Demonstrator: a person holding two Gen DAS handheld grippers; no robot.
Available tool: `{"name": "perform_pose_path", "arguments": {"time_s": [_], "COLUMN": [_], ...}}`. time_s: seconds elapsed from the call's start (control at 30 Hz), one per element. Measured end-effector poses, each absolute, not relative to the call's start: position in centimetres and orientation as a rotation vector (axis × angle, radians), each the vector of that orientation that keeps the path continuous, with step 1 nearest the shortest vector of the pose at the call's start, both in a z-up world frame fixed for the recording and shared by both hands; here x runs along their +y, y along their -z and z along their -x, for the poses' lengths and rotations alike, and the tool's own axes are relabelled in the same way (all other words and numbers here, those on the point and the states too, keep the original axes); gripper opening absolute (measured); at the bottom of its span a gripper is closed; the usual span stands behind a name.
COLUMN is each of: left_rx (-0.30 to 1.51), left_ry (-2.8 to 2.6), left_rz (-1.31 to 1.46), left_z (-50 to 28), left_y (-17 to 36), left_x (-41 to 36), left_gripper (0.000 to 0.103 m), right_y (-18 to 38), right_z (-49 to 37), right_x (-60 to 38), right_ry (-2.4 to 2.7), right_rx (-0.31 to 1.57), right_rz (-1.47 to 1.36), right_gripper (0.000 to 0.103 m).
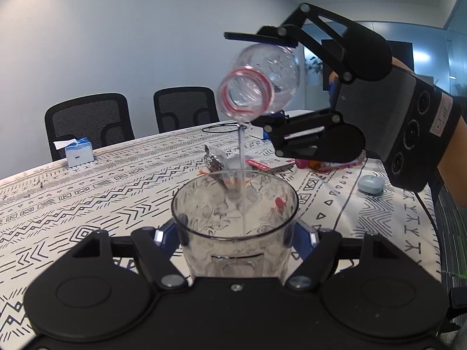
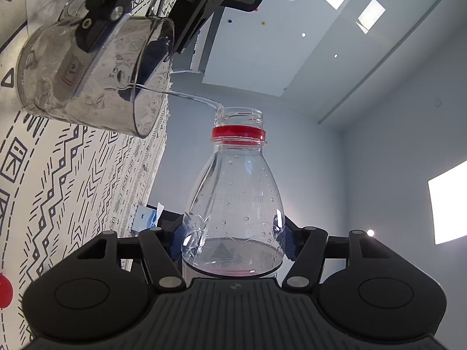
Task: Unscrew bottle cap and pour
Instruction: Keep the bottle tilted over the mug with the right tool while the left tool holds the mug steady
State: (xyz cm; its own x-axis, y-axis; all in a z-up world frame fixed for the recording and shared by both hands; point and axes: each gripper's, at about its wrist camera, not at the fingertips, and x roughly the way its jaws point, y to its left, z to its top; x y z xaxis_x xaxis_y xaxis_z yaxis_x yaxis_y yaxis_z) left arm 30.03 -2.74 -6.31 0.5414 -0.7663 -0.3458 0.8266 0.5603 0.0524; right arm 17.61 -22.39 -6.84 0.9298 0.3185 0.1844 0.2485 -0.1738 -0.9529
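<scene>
**Two grippers, one thin stream**

Biggest thing in view: the round table with its black-and-white patterned cloth [image 1: 87, 204]. Over it, the left gripper [image 1: 238, 233] is clamped on a clear plastic cup [image 1: 233, 221], pads tight against both sides. Up higher, the right gripper [image 2: 233, 242] squeezes the clear plastic bottle with the red neck ring [image 1: 259, 81], tipped mouth-down, cap off. Thin stream of water [image 1: 241, 157] drops into the cup.
</scene>
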Motion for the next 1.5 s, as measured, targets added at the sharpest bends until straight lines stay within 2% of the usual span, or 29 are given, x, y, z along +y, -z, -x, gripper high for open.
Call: {"name": "perform_pose_path", "arguments": {"time_s": [1.5], "left_rx": [0.312], "left_ry": [0.970], "left_rz": [-0.235], "left_z": [-30.7], "left_y": [6.5], "left_x": [-3.7], "left_gripper": [0.078], "right_y": [5.8], "right_z": [-17.1], "right_x": [-21.9], "right_ry": [-0.076], "right_rx": [-0.402], "right_rz": [1.822], "right_gripper": [0.059]}}
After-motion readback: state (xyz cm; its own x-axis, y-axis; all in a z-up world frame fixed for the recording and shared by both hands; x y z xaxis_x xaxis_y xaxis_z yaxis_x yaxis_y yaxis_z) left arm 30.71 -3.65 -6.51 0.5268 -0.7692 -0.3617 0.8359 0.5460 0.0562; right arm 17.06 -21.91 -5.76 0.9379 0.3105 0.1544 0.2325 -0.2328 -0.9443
